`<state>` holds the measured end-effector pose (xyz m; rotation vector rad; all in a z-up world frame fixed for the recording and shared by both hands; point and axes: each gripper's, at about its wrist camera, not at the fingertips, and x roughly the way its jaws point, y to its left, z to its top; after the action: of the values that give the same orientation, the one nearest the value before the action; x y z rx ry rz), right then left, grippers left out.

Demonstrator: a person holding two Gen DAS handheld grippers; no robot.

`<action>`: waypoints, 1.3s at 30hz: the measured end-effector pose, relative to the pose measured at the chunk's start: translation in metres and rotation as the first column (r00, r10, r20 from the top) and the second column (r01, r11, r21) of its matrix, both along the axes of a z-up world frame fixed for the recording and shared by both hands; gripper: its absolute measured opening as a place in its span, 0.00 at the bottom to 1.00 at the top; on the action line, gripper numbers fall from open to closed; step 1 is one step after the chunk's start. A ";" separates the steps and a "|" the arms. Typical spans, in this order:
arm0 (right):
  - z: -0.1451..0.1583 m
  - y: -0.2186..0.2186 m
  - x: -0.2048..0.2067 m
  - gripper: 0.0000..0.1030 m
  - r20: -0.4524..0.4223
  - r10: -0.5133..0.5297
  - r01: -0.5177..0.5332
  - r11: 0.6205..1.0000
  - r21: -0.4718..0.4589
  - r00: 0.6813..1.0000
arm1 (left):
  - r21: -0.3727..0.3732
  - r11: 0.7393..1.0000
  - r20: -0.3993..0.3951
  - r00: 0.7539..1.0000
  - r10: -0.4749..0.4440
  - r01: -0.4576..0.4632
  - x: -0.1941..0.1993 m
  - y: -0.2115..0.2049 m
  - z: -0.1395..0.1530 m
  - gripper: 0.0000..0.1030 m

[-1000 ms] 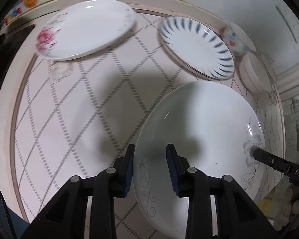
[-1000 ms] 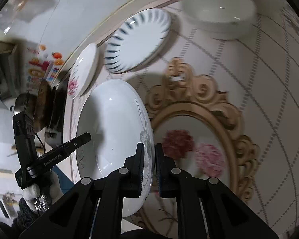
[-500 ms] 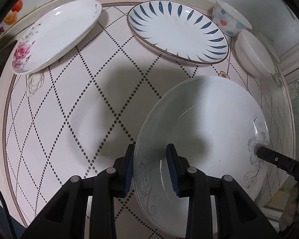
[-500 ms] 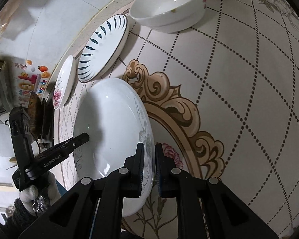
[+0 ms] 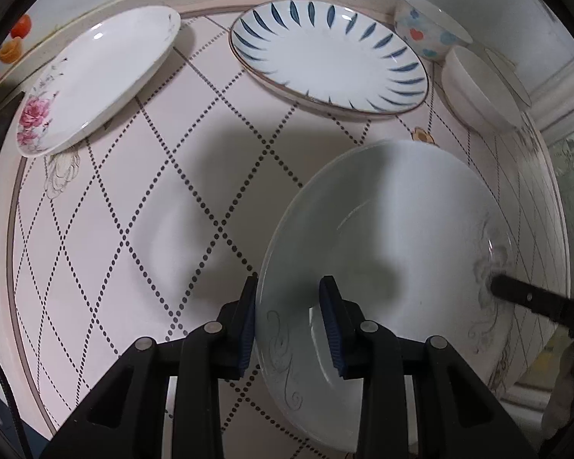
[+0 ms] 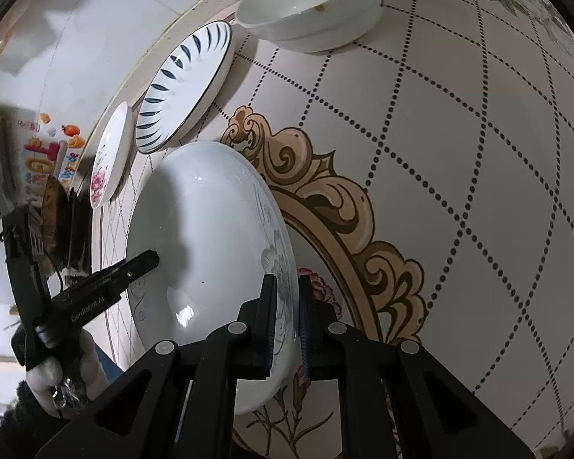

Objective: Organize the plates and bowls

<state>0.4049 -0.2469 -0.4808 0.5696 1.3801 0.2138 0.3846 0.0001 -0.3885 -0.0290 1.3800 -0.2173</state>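
At ten o'clock in your left wrist view the rose plate [image 5: 95, 76] is lying on the surface [image 5: 107, 210], and at twelve the blue-striped plate [image 5: 329, 55] is sitting beside it, near two bowls [image 5: 478, 88] at two o'clock. Your left hand-held gripper [image 5: 289, 321] is straddling the near rim of the large white plate [image 5: 382, 229], its pads apart on either side. Your right hand-held gripper [image 6: 286, 321] is clamping that plate's [image 6: 210, 252] opposite rim by the grey flower, at six o'clock in its own view.
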 end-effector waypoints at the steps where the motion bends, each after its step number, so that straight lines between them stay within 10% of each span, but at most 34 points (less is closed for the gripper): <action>1: 0.001 -0.002 0.000 0.12 -0.014 -0.025 0.025 1.000 0.008 1.000 | -0.011 1.000 -0.004 1.000 0.003 -0.003 -0.001 0.004 0.004 0.28; 8: 0.062 -0.005 -0.013 0.19 0.035 -0.196 0.197 0.980 0.001 0.980 | -0.128 0.991 0.113 0.992 0.056 -0.042 0.005 0.060 0.083 0.35; 14: 0.106 0.075 0.036 0.57 0.104 -0.152 0.140 0.984 0.108 0.983 | -0.170 0.967 0.199 0.955 0.221 -0.189 0.054 0.157 0.114 0.60; 22: 0.085 0.212 0.163 0.57 0.117 0.024 -0.038 0.992 0.119 0.993 | -0.147 0.911 0.117 0.908 0.402 -0.384 0.131 0.252 0.058 0.60; 32: 0.019 0.265 0.273 0.56 0.019 0.083 -0.083 0.997 0.000 0.996 | -0.105 0.919 0.034 0.922 0.385 -0.380 0.161 0.271 0.000 0.46; 34: 0.010 0.268 0.280 0.39 0.002 0.086 -0.086 0.996 0.020 0.996 | -0.117 0.917 0.024 0.922 0.387 -0.382 0.162 0.274 -0.006 0.25; 39: -0.005 0.278 0.288 0.12 0.014 0.113 -0.113 0.994 -0.003 0.993 | -0.127 0.908 0.030 0.913 0.407 -0.400 0.160 0.283 -0.008 0.17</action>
<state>0.6932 0.0311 -0.4854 0.4872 1.3997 0.3070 0.5447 0.2828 -0.3966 -0.4026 1.2730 0.0491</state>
